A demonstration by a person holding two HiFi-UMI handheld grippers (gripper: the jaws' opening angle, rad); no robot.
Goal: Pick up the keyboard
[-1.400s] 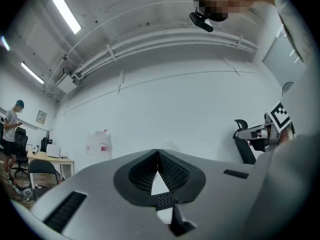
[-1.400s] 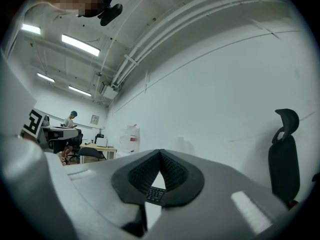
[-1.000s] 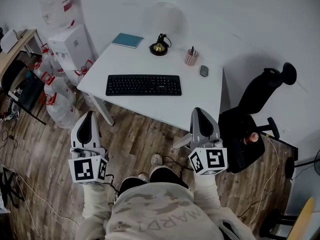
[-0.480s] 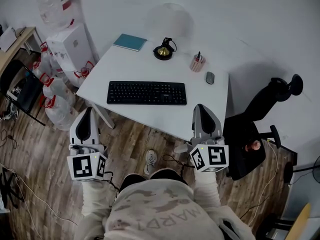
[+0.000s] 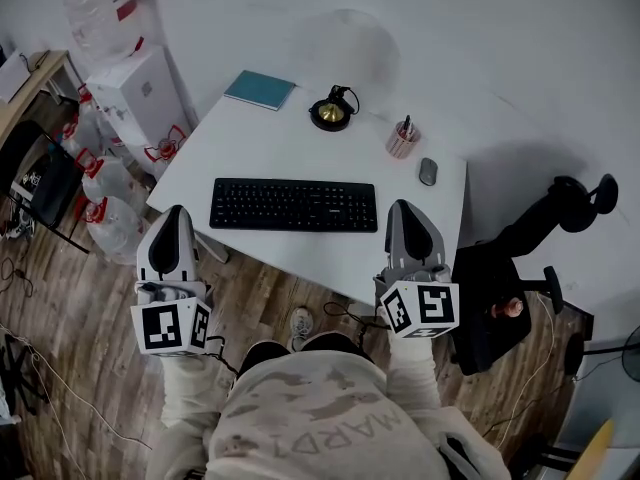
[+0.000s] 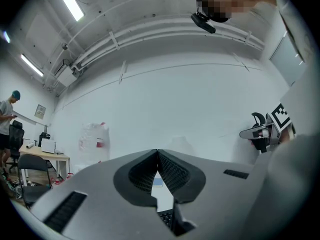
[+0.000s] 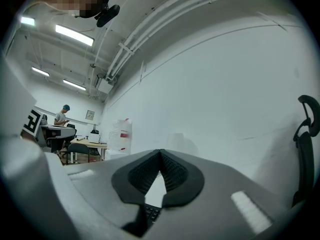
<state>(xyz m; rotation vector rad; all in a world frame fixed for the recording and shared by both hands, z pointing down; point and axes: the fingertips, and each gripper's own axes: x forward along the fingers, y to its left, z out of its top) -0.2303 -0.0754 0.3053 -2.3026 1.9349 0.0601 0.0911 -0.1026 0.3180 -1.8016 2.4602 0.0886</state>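
A black keyboard (image 5: pixel 293 205) lies along the near side of the white desk (image 5: pixel 280 138). My left gripper (image 5: pixel 177 215) is shut and empty, its tips just short of the desk's near-left corner and left of the keyboard. Over the desk's near edge, my right gripper (image 5: pixel 401 211) is shut and empty beside the keyboard's right end. In the left gripper view, the pads (image 6: pixel 170 171) meet at the tip, and a sliver of keyboard (image 6: pixel 166 218) shows below them. The right gripper view has its pads (image 7: pixel 170 171) touching too, with keyboard keys (image 7: pixel 151 213) under them.
On the desk stand a teal notebook (image 5: pixel 259 89), a black and brass object (image 5: pixel 331 112), a pencil cup (image 5: pixel 402 140) and a mouse (image 5: pixel 428 171). Water jugs (image 5: pixel 108 190) and a white box (image 5: pixel 137 93) crowd the left. A black office chair (image 5: pixel 515 258) sits right.
Both grippers have moved toward the desk and now flank the keyboard's ends. Their jaws stayed shut. The desk sits nearer in the head view.
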